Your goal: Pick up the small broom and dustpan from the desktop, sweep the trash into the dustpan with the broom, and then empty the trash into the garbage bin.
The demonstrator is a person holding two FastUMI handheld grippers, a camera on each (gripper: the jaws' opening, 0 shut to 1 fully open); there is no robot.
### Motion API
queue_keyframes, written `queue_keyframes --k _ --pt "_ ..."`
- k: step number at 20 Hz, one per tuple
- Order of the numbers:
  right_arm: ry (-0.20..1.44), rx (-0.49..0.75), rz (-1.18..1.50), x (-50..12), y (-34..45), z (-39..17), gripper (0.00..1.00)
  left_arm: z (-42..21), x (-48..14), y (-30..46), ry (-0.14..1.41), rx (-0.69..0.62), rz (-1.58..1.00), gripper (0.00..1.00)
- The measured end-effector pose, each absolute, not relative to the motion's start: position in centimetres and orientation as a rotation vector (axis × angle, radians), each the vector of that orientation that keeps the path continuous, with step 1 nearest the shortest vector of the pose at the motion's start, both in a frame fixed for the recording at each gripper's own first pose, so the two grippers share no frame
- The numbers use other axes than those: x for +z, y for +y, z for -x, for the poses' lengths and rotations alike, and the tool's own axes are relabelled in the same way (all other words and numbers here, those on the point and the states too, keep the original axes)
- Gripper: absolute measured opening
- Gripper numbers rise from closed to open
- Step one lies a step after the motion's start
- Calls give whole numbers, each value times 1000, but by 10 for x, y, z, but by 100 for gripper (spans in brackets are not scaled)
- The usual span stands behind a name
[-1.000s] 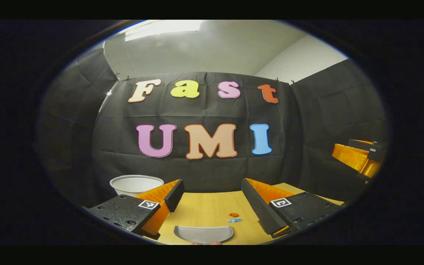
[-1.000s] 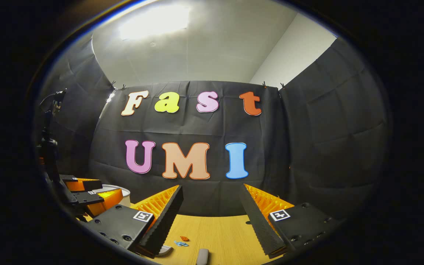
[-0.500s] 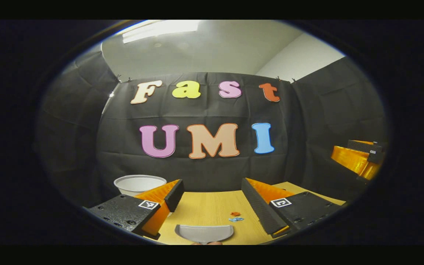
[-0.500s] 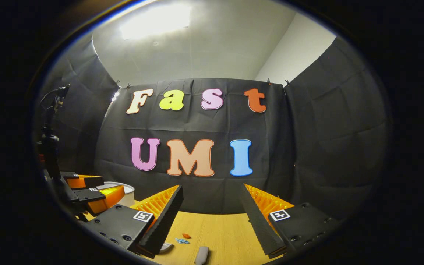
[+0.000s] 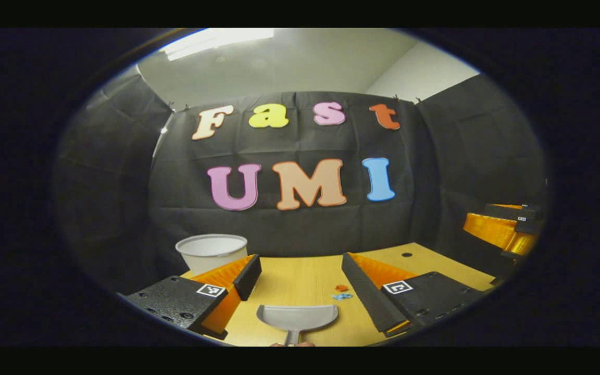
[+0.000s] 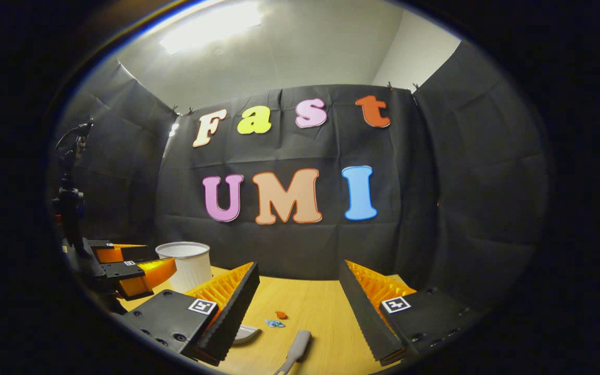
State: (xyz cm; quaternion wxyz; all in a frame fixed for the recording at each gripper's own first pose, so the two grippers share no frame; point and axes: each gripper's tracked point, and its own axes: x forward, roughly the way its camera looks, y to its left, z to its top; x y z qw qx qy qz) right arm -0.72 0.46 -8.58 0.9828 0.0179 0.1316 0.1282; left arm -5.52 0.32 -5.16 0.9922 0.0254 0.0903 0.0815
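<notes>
Step in hand, judged: reaching for tools; neither picked up.

- Left gripper (image 5: 300,278): jaws standing wide apart, holding nothing. Dustpan (image 5: 297,316) lying flat on desktop (image 5: 289,281), near, between fingers. Advice: lowering onto handle at near edge, closing squarely.
- Right gripper (image 6: 297,304): jaws spread, gripping nothing. Broom handle (image 6: 296,350) lying near, between fingers. Advice: centring before closing.
- Trash: 2 scraps, orange (image 5: 340,287) and blue (image 5: 342,296), just right of dustpan.
- Garbage bin (image 5: 211,251): 1, standing far left.
- Dustpan 1; broom 1; grippers 2.
</notes>
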Motion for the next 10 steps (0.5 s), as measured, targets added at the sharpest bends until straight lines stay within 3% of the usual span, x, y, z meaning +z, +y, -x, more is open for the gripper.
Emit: queue_keyframes --k 6,7,8,10 --pt "544 350 65 -173 31 29 99 84 -158 15 491 156 54 94" --pt "594 353 80 -187 33 33 99 90 -175 16 541 156 71 100" --pt "645 353 97 -204 34 37 99 94 -190 17 586 157 88 95" --pt "744 346 129 -234 35 42 99 104 -221 15 684 148 110 95"
